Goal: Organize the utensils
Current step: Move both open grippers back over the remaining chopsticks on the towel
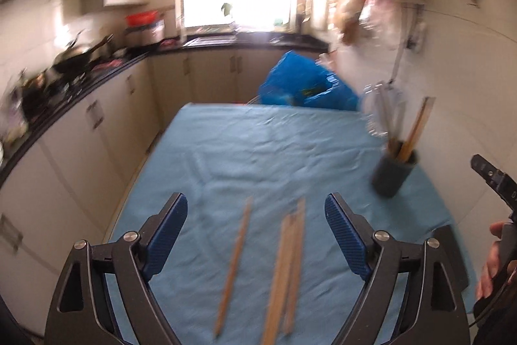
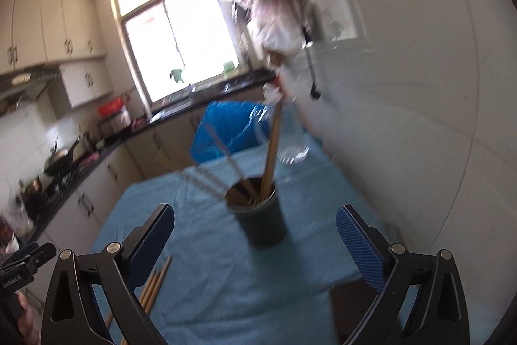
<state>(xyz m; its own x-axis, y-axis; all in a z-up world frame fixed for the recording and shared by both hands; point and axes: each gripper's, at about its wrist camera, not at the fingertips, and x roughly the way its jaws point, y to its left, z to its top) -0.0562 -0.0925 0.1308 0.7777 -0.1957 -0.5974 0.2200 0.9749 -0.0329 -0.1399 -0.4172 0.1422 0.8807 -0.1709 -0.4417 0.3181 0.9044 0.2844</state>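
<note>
Left hand-held gripper (image 1: 256, 235) spread, empty, over loose wooden chopsticks (image 1: 284, 274) lying on the blue-clothed surface (image 1: 258, 151) near the dark utensil cup (image 2: 260, 217). Right hand-held gripper (image 2: 255, 236) spread, empty, facing the cup. I judge the chopsticks light, stiff, prone to rolling; I'd pinch mid-length.

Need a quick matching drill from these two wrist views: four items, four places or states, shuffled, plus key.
1. loose chopsticks
2. dark holder
3. blue bag
4. left gripper

A. past the table's far edge
B. jaws open, empty
C. lying flat on the blue cloth
D. standing on the cloth, chopsticks inside

Pairs: 1-C, 2-D, 3-A, 4-B
</note>
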